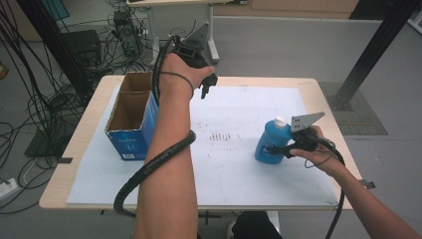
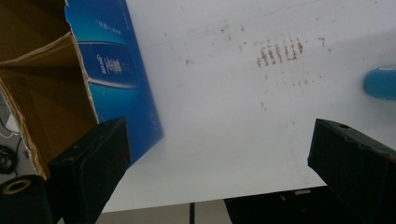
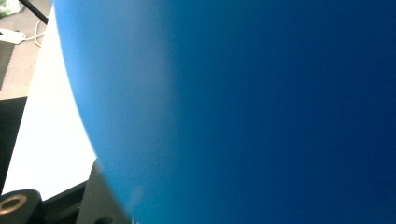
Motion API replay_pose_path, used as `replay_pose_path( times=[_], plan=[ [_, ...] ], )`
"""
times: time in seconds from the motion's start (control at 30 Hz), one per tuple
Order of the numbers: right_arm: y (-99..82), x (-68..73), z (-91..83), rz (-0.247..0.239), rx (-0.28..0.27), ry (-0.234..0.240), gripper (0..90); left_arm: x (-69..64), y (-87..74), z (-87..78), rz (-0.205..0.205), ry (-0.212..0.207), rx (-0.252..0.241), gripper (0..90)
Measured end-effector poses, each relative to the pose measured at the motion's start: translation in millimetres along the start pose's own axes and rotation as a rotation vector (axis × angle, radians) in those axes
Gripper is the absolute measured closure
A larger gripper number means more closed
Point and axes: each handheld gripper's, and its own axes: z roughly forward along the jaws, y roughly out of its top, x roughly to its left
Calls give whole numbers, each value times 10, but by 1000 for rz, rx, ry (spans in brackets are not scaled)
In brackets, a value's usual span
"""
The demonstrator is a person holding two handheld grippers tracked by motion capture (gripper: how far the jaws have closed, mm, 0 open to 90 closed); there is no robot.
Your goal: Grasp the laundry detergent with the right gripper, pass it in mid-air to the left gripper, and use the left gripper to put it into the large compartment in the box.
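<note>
A blue plastic bottle (image 1: 267,135) with a white cap stands upright on the right side of the white sheet (image 1: 239,169). My right gripper (image 1: 273,148) comes in from the right and is shut on the bottle's lower body. In the right gripper view the bottle (image 3: 257,112) is pressed close to the camera. My left gripper (image 1: 208,85) hangs open in the air over the table's far side, pointing down, with nothing between its jaws. The left gripper view shows that gripper (image 2: 217,135) above the sheet, with the bottle (image 2: 382,83) at the right edge.
An open-topped blue cardboard box (image 1: 130,142) stands at the left of the sheet, its inside brown (image 2: 42,93). Brown marks (image 1: 221,135) stain the sheet's middle. The wooden table edge (image 1: 74,144) borders cables on the floor to the left. A black post (image 1: 373,50) rises at the back right.
</note>
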Motion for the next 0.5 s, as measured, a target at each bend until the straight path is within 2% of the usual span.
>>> replay_pose_path(
  times=[0.5],
  plan=[
    [-3, -2, -2, 3, -2, 0, 432, 2, -14, -17, -3, 6, -6, 64]
  ],
)
